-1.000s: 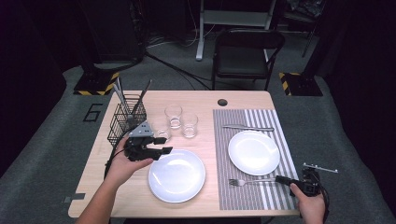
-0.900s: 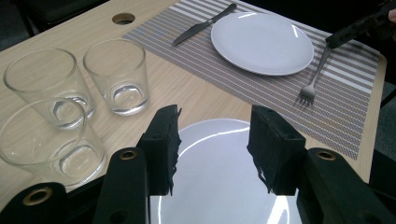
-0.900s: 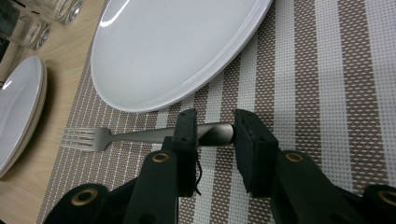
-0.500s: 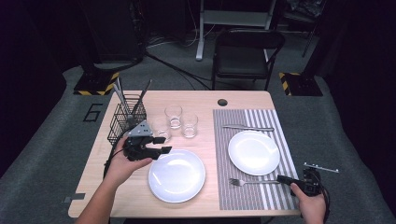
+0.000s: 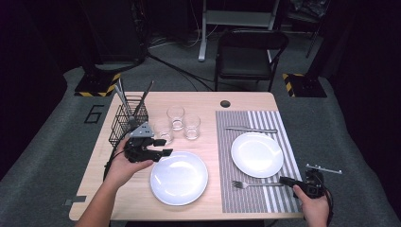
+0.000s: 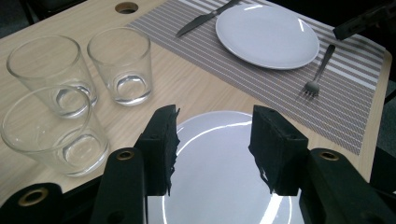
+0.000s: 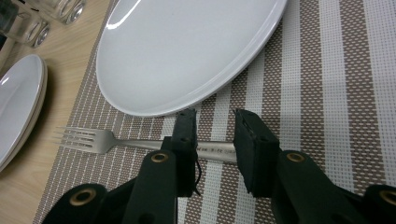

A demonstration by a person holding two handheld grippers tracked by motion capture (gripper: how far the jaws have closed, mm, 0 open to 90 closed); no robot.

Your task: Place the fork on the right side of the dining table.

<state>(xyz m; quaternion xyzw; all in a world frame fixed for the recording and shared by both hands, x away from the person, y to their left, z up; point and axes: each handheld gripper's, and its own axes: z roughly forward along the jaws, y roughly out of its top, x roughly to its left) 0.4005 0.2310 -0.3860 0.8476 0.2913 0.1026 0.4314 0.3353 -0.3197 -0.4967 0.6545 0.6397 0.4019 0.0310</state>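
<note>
My left gripper hovers open over the left rim of a white plate that lies on the bare wood. Nothing is between its jaws. A second white plate lies on the striped placemat. A fork lies in front of it, tines to the left. My right gripper is low over the fork's handle end, jaws apart, with the handle passing under the gap.
Three empty glasses stand behind the left plate. A black wire basket with utensils stands at the far left. A knife lies beyond the plate on the mat. The table's right edge is close to my right hand.
My right gripper has edged slightly to the right along the fork's handle. The left gripper has barely moved.
</note>
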